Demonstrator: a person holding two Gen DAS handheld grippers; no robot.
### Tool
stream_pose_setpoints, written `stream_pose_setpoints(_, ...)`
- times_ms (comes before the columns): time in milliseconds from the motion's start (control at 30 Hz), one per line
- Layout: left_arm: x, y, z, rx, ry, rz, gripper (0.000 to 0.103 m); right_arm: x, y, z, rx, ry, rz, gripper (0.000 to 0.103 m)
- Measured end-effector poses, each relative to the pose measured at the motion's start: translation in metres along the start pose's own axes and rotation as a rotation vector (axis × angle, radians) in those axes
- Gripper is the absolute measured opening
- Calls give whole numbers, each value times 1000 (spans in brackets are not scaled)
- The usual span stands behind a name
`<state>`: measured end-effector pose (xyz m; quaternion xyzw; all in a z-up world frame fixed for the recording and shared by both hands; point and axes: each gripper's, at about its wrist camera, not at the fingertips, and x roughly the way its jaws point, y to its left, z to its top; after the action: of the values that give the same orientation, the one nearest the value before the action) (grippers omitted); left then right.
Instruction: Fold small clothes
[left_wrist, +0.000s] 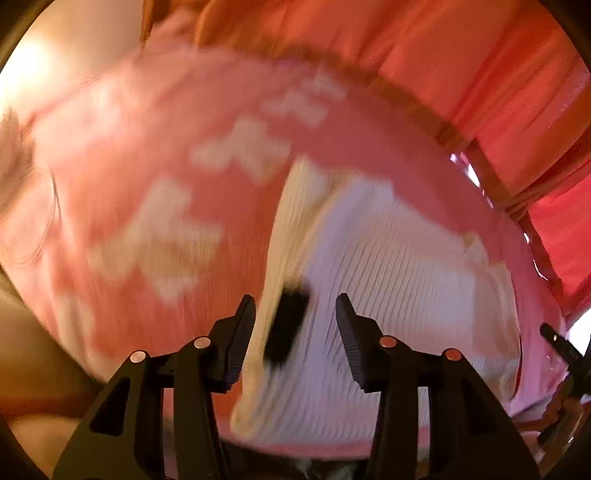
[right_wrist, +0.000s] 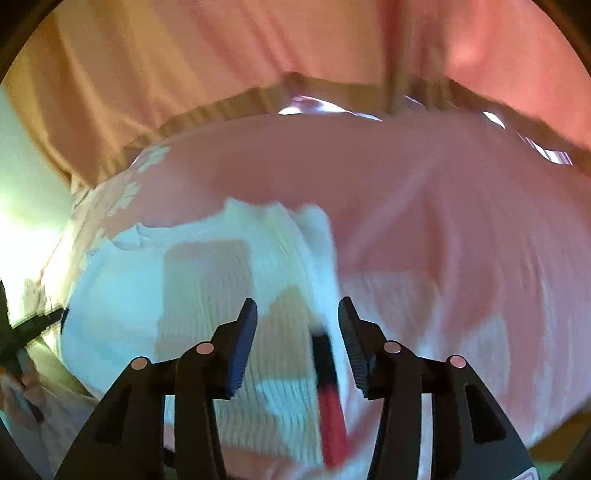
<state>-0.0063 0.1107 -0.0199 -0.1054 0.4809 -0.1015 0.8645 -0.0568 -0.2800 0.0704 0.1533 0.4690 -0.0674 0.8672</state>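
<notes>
A small pink knitted garment (left_wrist: 229, 206) with white patterns and a white ribbed panel (left_wrist: 388, 266) fills the left wrist view, blurred by motion. My left gripper (left_wrist: 295, 321) is open just above it, over a dark patch (left_wrist: 286, 328) at the white panel's edge. In the right wrist view the same garment (right_wrist: 424, 206) shows pink and white, with a white ribbed part (right_wrist: 221, 280). My right gripper (right_wrist: 297, 325) is open close over it, above a black and red tab (right_wrist: 328, 387). Neither gripper holds cloth.
Red-pink draped fabric (left_wrist: 461, 66) lies behind the garment, seen as pink-tan folds (right_wrist: 184, 66) in the right wrist view. The other gripper's black tip shows at the right edge (left_wrist: 561, 343) and at the left edge (right_wrist: 33, 325).
</notes>
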Motion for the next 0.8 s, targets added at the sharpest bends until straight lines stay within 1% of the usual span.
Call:
stream_pose_setpoints(33,-2,-6,9,16,-21,-4,54,11,4,13,-29,8,-3,46)
stream_pose_setpoints(67,0,-15,21,35,-30,-17,67,21,8,23,-52,16,-3,47)
stream_pose_setpoints(100,7,-27,33,64,-27,-32,70,36,12,32,-79,33,2,47)
stream_pose_setpoints(133,17,-35,41,82,-17,-30,70,46,14,36,-92,48,2,47)
stream_pose_setpoints(167,29,-43,48,107,3,-35,70,57,16,40,-98,66,8,48)
stream_pose_setpoints(200,47,-49,56,133,40,-35,70,72,16,44,-104,93,16,48)
stream_pose_setpoints(233,63,-53,60,145,72,-28,69,82,16,46,-105,111,6,48)
stream_pose_setpoints(267,76,-55,62,155,105,-23,55,92,16,46,-113,130,-9,42)
stream_pose_setpoints(300,92,-57,64,158,142,-17,43,102,17,46,-126,153,-34,29)
stream_pose_setpoints(333,103,-57,66,163,175,-13,9,104,17,45,-126,158,-41,2)
stream_pose_setpoints(367,109,-56,67,154,190,0,7,101,17,48,-113,150,-20,2)
stream_pose_setpoints(400,107,-52,71,128,171,-25,7,90,17,53,-93,105,2,2)
stream_pose_setpoints(433,102,-51,74,113,156,-45,6,78,19,59,-90,52,5,2)
stream_pose_setpoints(467,93,-52,80,101,126,-74,6,63,18,67,-82,-13,13,1)
stream_pose_setpoints(533,78,-58,91,112,54,-83,6,55,11,77,-44,-50,26,1)
stream_pose_setpoints(567,78,-60,96,117,32,-73,7,63,4,81,-26,-35,3,1)
stream_pose_setpoints(600,83,-61,97,113,39,-54,7,73,0,81,-20,-6,-15,1)
stream_pose_setpoints(667,99,-59,96,112,62,11,7,113,-6,75,-27,144,-50,0)
stream_pose_setpoints(700,113,-58,93,120,93,63,8,121,-5,74,-30,164,-55,0)
stream_pose_setpoints(733,125,-56,90,127,132,81,11,120,-4,74,-33,149,-63,0)
stream_pose_setpoints(767,129,-56,90,129,144,89,12,111,1,76,-40,129,-74,0)
stream_pose_setpoints(800,122,-58,89,131,120,97,13,100,4,77,-35,98,-73,1)
